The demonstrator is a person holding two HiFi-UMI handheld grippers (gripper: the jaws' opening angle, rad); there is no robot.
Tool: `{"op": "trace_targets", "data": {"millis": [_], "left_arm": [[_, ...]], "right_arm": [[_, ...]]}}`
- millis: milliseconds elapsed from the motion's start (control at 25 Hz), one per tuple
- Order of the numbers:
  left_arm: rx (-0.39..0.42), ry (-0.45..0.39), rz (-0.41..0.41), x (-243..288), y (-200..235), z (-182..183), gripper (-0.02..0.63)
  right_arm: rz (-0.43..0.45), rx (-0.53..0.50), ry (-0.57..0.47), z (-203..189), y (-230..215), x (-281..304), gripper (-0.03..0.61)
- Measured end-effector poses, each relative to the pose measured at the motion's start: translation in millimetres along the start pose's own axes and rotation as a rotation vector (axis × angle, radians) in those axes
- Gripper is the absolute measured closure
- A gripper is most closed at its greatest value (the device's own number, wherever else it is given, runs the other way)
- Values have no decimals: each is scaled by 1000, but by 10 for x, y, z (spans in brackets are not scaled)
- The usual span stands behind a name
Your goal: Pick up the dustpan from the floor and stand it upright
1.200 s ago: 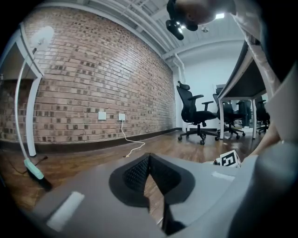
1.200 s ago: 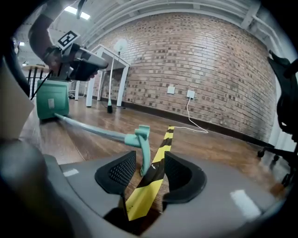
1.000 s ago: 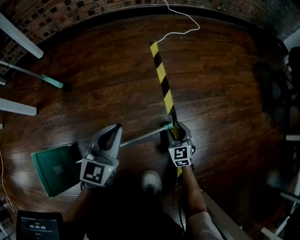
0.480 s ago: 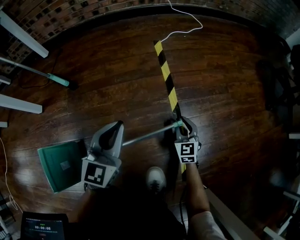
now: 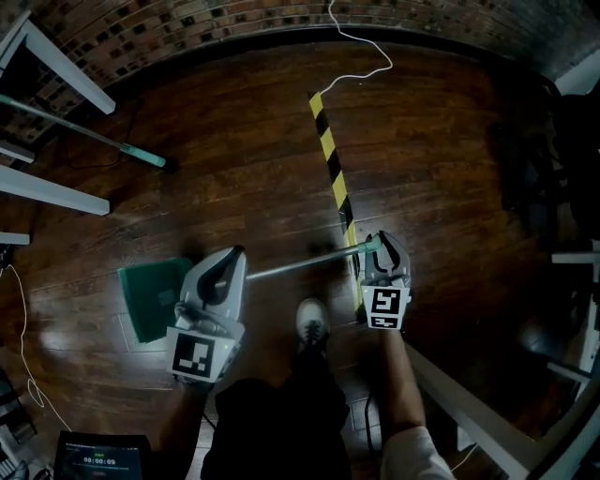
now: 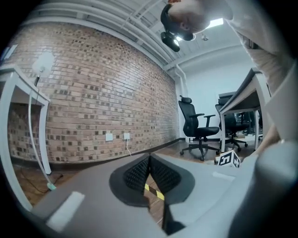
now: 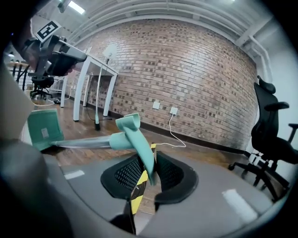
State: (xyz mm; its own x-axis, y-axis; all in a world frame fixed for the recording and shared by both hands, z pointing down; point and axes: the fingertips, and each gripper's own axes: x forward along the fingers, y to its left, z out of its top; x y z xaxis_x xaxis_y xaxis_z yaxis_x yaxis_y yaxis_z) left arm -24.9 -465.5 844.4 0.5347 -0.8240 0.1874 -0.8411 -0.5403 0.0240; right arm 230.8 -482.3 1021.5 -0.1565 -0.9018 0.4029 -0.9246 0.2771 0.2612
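The right gripper [image 7: 148,160] pinches the teal handle [image 7: 132,132] of the dustpan [image 5: 150,298]. Its jaws have just been closing onto the handle and then eased a little wider, and the grip stands upright between the ribbed pads. The left gripper [image 6: 149,160] has its jaws pressed together at the tips with nothing between them. In the head view it hangs over the near end of the metal shaft [image 5: 300,266].

The shaft runs from the right jaws leftward to the green scoop, which lies beyond and left of the left gripper. A pale label is the only thing visible inside it.

A shoe [image 5: 313,323] stands between the grippers on the wooden floor [image 5: 441,159], and striped tape [image 5: 330,159] runs away from the right gripper. Farther off are a teal-tipped pole [image 5: 141,153], a white cable [image 5: 361,52] and the brick wall [image 5: 187,23].
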Motion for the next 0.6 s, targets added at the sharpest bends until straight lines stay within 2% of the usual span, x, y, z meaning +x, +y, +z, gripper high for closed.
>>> {"op": "trace_targets", "data": {"millis": [320, 600], "left_arm": [[19, 17, 44, -442, 234, 1413, 612], [-34, 6, 102, -698, 435, 2416, 612]], "right_arm": [[-12, -63, 70, 1258, -253, -798, 450], [-22, -191, 168, 2123, -337, -1341, 428]]}}
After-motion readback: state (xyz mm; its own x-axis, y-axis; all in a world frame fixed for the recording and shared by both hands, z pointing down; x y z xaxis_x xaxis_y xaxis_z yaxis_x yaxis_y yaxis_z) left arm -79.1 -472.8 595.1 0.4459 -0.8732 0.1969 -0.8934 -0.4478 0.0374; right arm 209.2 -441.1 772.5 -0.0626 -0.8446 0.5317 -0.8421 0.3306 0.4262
